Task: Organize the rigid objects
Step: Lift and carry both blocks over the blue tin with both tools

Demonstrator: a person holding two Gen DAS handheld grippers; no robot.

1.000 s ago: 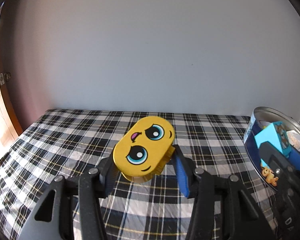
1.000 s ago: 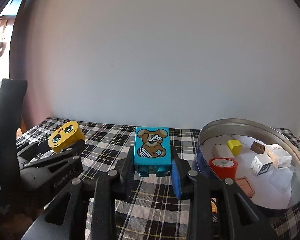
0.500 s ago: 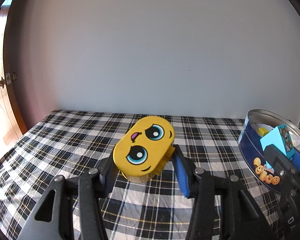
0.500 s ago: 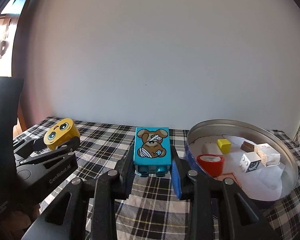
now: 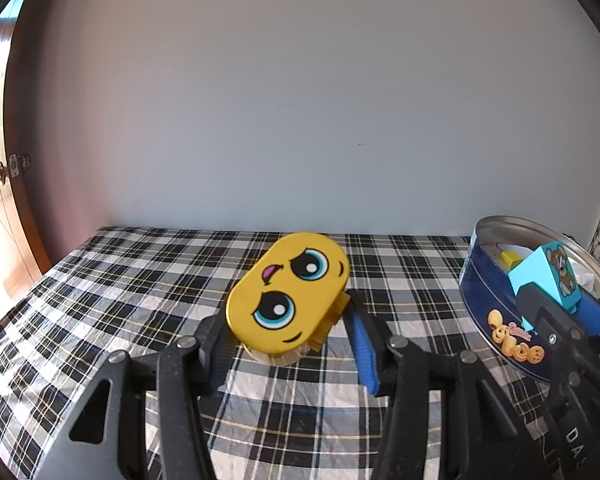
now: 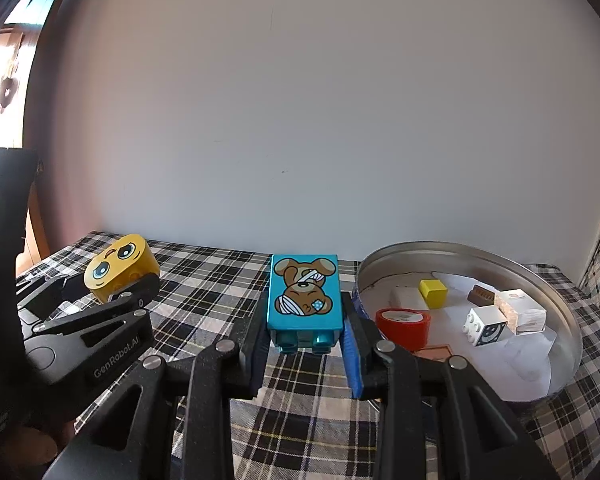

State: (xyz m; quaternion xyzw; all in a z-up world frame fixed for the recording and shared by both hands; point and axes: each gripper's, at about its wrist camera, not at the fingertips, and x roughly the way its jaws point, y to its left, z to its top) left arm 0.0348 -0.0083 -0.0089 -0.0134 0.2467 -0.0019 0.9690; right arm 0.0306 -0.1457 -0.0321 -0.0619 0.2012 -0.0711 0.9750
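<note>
My left gripper [image 5: 288, 344] is shut on a yellow oval block with a cartoon face [image 5: 286, 300] and holds it above the plaid cloth; the block also shows in the right wrist view [image 6: 120, 266]. My right gripper [image 6: 305, 344] is shut on a teal block with a bandaged bear picture [image 6: 304, 294], held just left of a round blue tin [image 6: 564, 300]. In the left wrist view the teal block [image 5: 548, 276] sits in front of the tin [image 5: 488, 300].
The tin holds several small pieces: a red cylinder [image 6: 402, 322], a yellow cube [image 6: 433, 293], a white cube [image 6: 485, 326], a brown piece [image 6: 482, 295] and white blocks. A plaid cloth [image 5: 140, 280] covers the surface. A plain wall stands behind. A wooden door [image 5: 4, 184] is at left.
Both grippers have risen and drawn back a little with their blocks. The tin now sits lower and farther left in the right wrist view.
</note>
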